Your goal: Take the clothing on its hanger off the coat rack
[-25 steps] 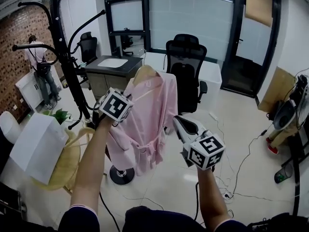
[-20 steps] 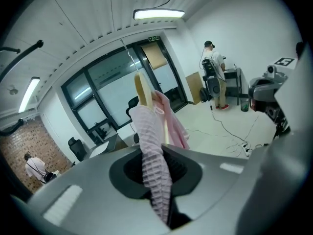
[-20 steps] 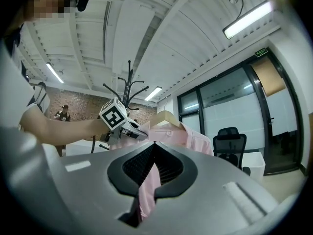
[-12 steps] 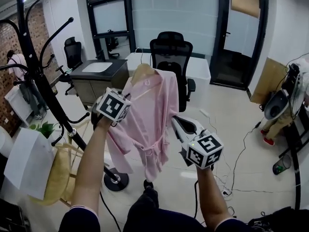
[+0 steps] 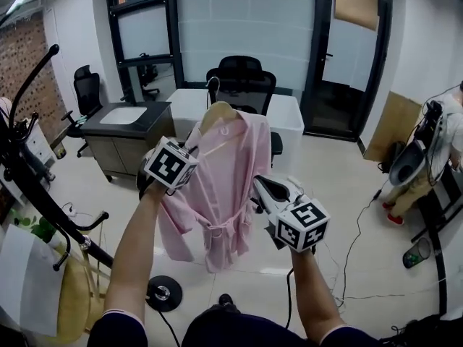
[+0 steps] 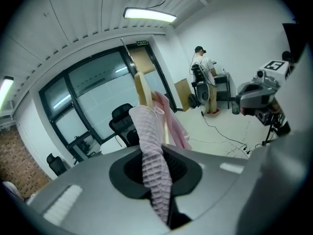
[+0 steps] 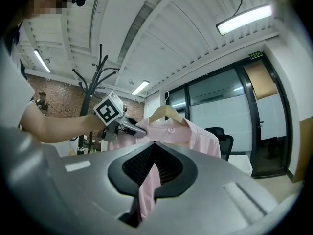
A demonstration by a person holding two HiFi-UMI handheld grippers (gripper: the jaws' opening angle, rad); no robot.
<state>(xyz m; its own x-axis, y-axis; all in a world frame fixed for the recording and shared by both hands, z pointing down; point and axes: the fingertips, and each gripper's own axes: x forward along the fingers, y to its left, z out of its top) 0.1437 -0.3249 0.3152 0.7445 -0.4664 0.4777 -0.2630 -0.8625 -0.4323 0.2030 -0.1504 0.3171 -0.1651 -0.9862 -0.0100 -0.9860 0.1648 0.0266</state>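
A pink robe (image 5: 221, 186) hangs on a wooden hanger (image 5: 217, 111), held in the air away from the black coat rack (image 5: 36, 186) at the left. My left gripper (image 5: 189, 150) is shut on the robe's shoulder and sleeve; its own view shows ribbed pink cloth (image 6: 154, 165) pinched between the jaws of the left gripper (image 6: 159, 185), with the hanger (image 6: 142, 87) above. My right gripper (image 5: 258, 186) is shut on the robe's other edge. Pink fabric (image 7: 146, 185) runs through the right gripper's (image 7: 149, 192) narrow gap, and the hanger (image 7: 166, 112) and coat rack (image 7: 90, 82) show beyond.
The rack's round base (image 5: 164, 293) stands on the floor near my feet. A black office chair (image 5: 242, 85) and white desk (image 5: 288, 118) are behind the robe, a grey desk (image 5: 123, 121) to the left. A person (image 5: 443, 139) and equipment stand at right; cables (image 5: 362, 230) cross the floor.
The robe on its hanger has moved right, away from the coat rack, which has slid toward the left edge of the head view. Both grippers keep their hold.
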